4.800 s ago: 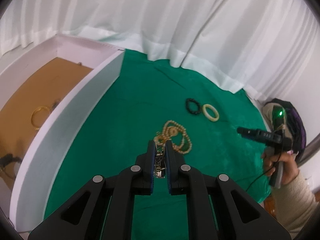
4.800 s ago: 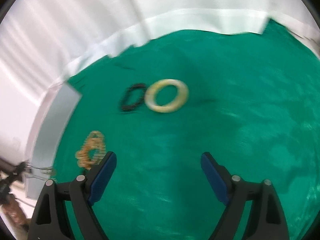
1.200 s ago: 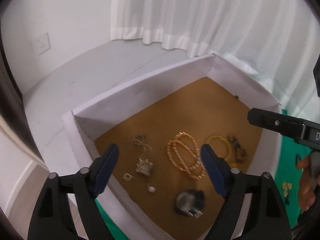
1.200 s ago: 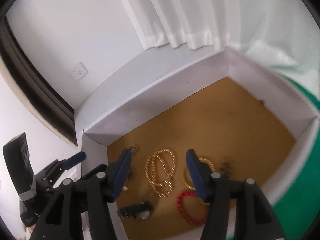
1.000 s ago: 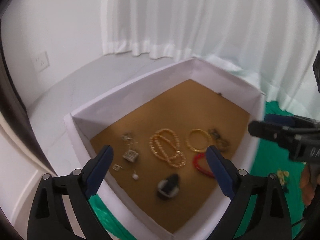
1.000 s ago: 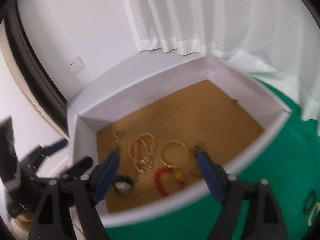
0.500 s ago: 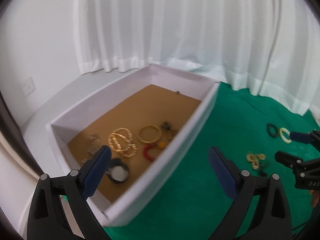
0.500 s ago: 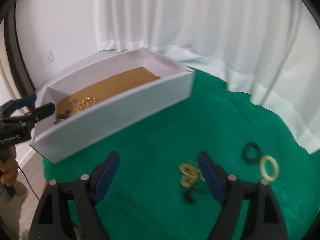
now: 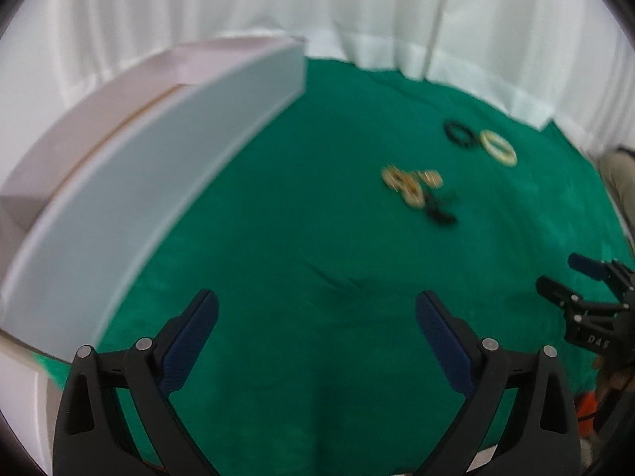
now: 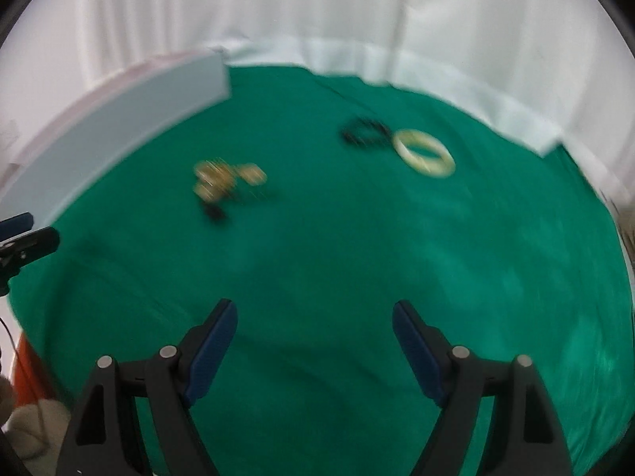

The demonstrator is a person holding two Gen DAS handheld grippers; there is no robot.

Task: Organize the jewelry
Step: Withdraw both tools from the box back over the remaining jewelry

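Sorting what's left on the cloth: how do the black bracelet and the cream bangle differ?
The black bracelet is dark and looks beaded or knobbly; the cream bangle is pale, smooth and one solid ring. The black bracelet lies nearer the white box; the cream bangle lies on its far side. The bangle looks slightly larger. Both lie flat, side by side, on the green cloth.

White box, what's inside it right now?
The white box shows only its outer wall and a thin brown strip of floor. Whatever lies inside is hidden behind that wall.
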